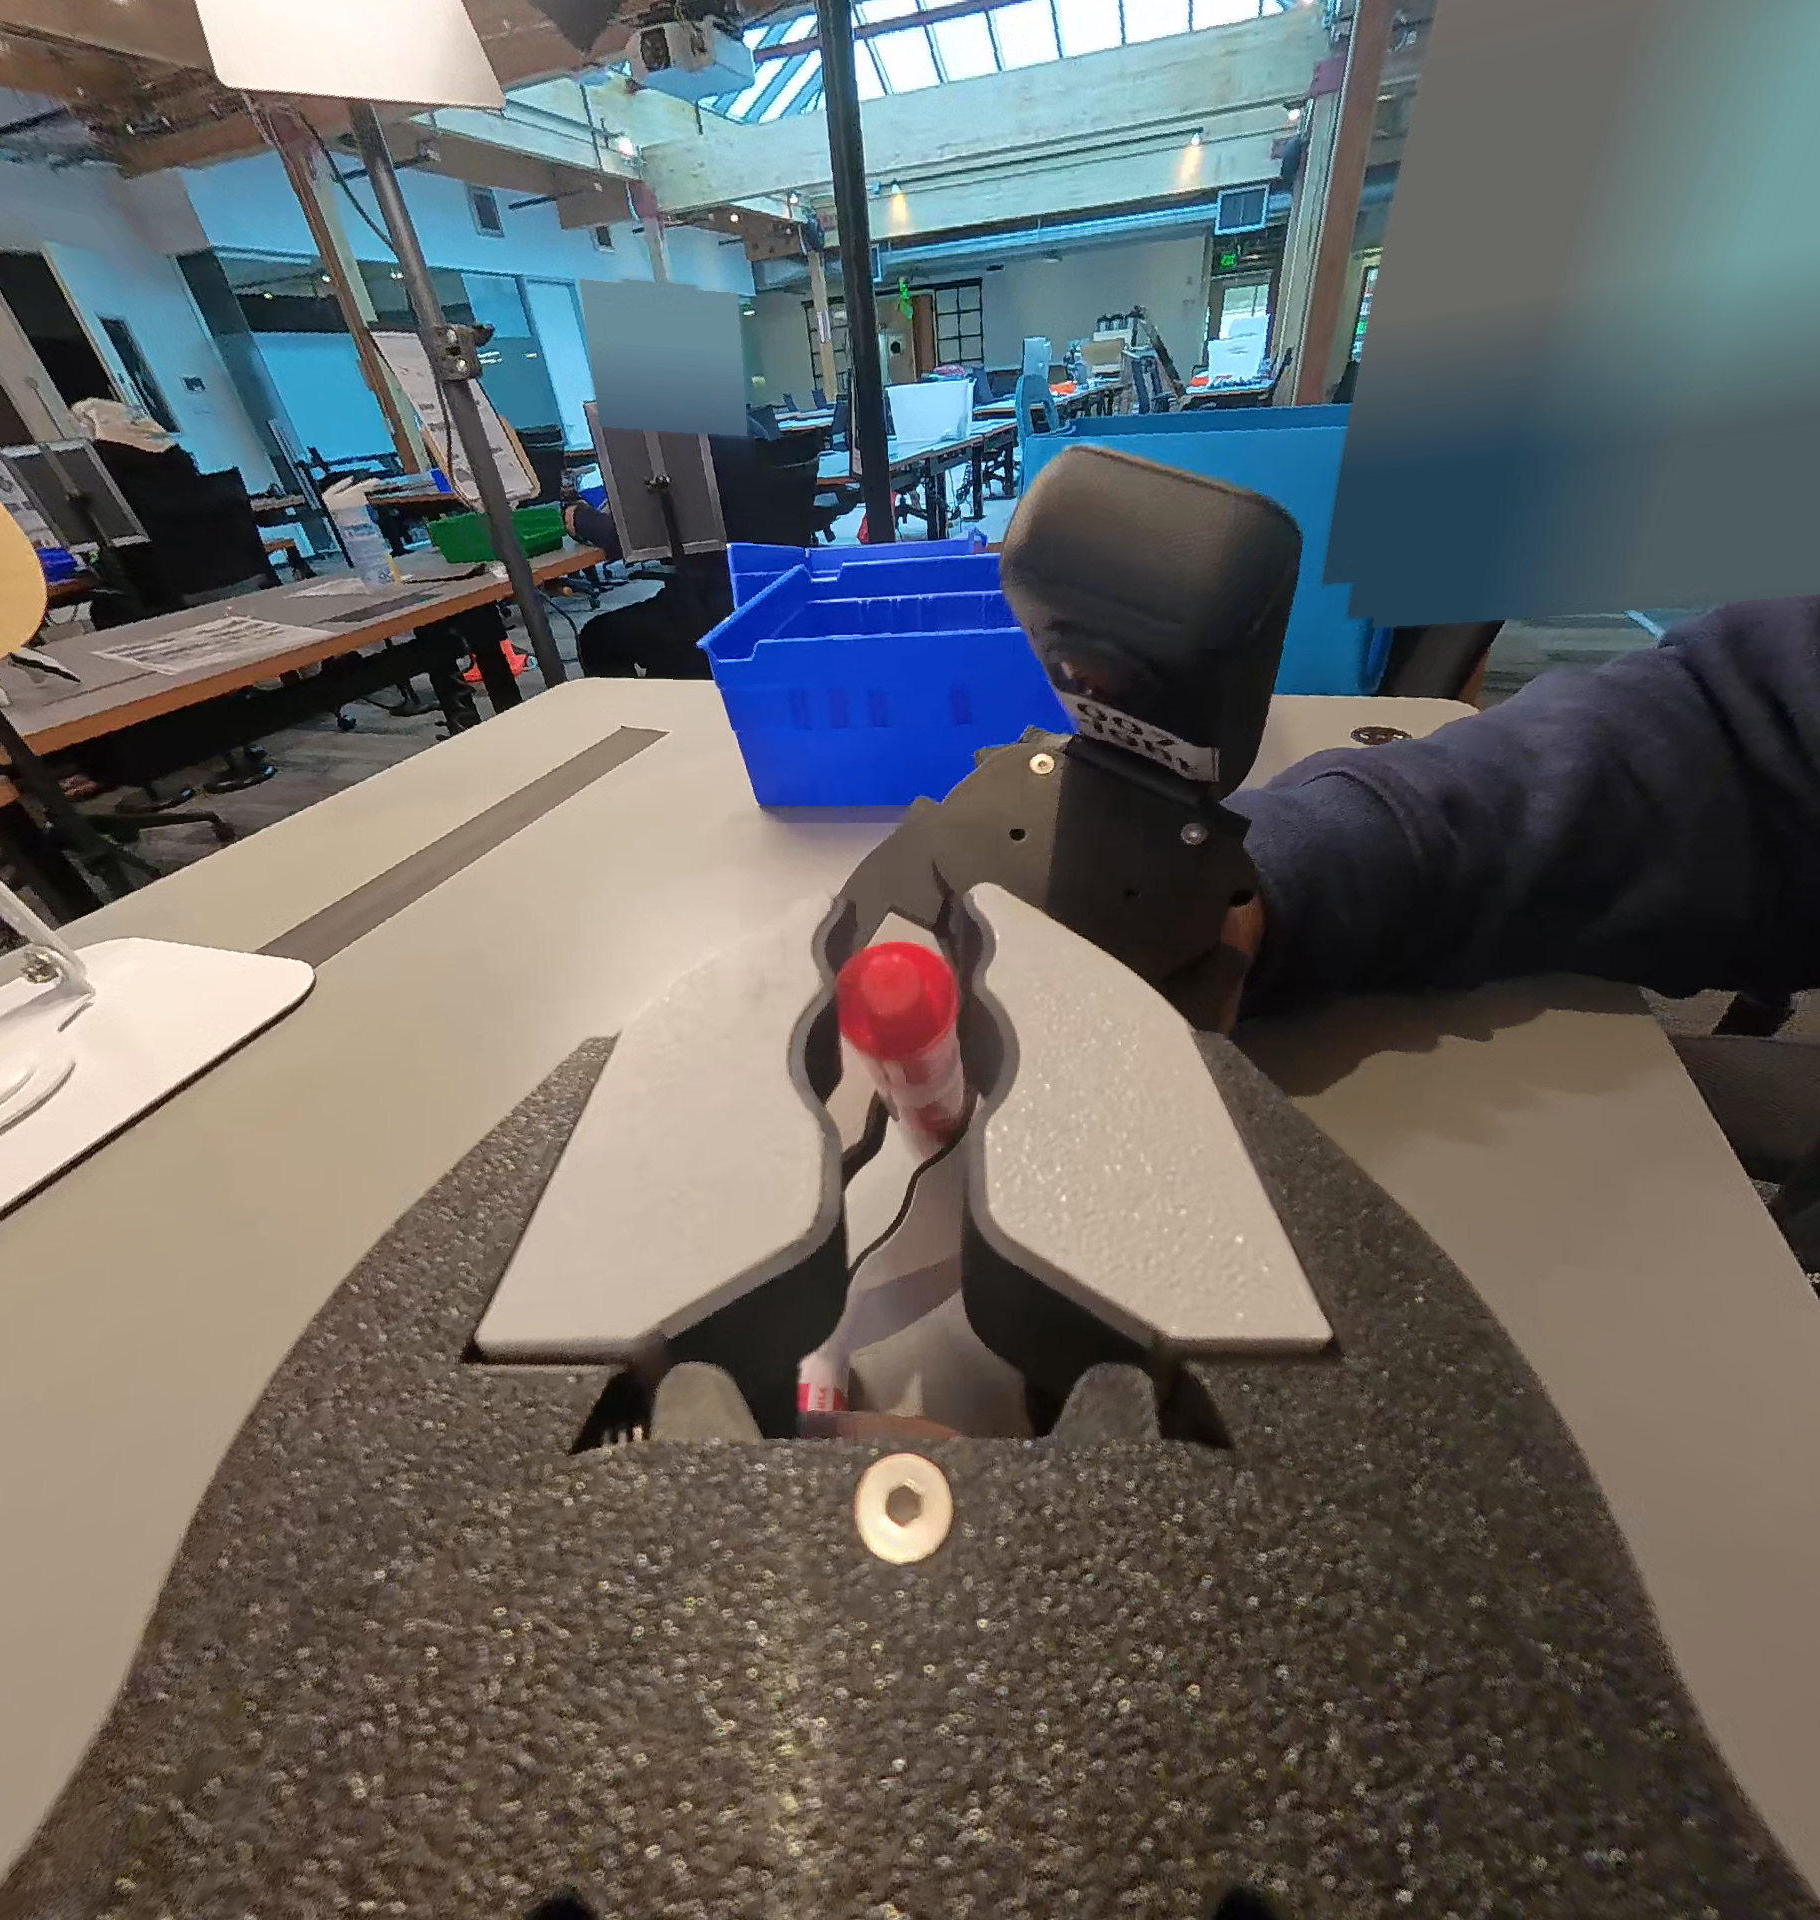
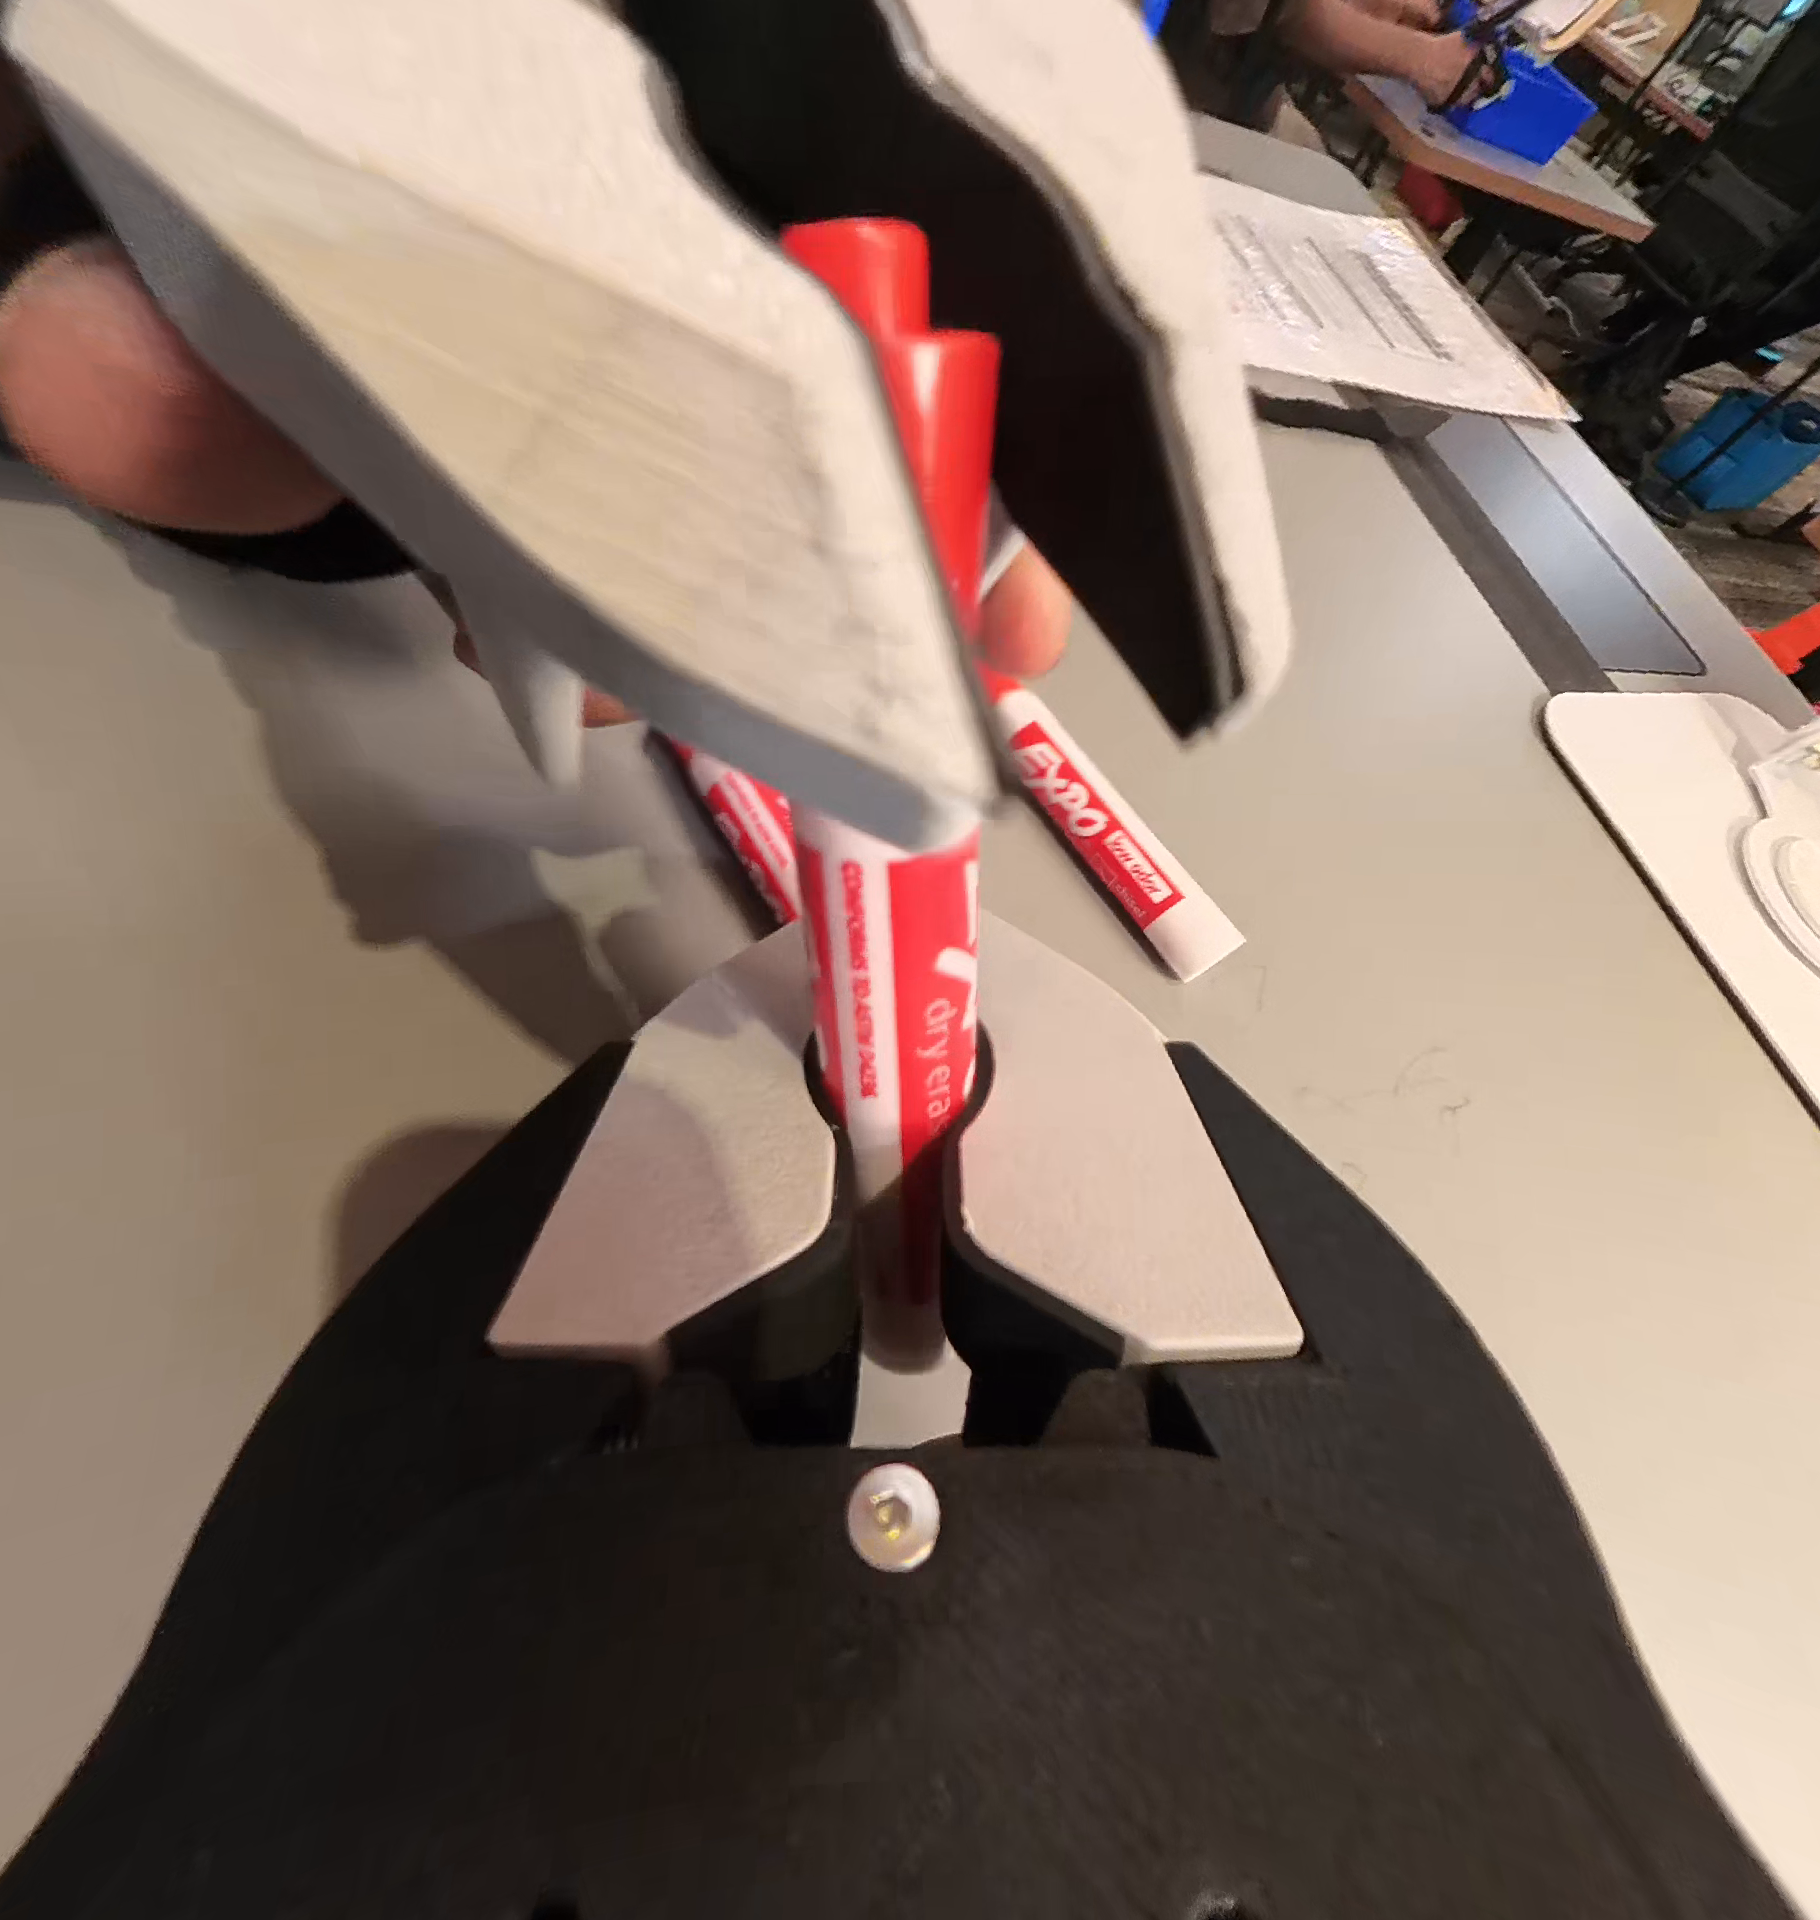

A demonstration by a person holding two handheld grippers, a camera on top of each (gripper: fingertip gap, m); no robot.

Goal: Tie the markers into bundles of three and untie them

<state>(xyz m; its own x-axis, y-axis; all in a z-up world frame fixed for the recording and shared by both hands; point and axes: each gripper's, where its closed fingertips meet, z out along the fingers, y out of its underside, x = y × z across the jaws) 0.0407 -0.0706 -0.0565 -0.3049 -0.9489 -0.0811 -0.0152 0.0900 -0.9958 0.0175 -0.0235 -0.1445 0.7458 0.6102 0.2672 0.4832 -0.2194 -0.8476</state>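
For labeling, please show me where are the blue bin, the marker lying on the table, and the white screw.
blue bin [image 1: 864, 717], left wrist view, front wall.
marker lying on the table [image 2: 1114, 842], right wrist view, printed barrel.
white screw [image 2: 893, 1529], right wrist view, head.

Left wrist view: sitting close behind its own fingers, facing across the grey table [image 1: 366, 1039] toward a blue bin [image 1: 864, 707]; right wrist view: looking down; both sharing the red markers [image 2: 906, 987].
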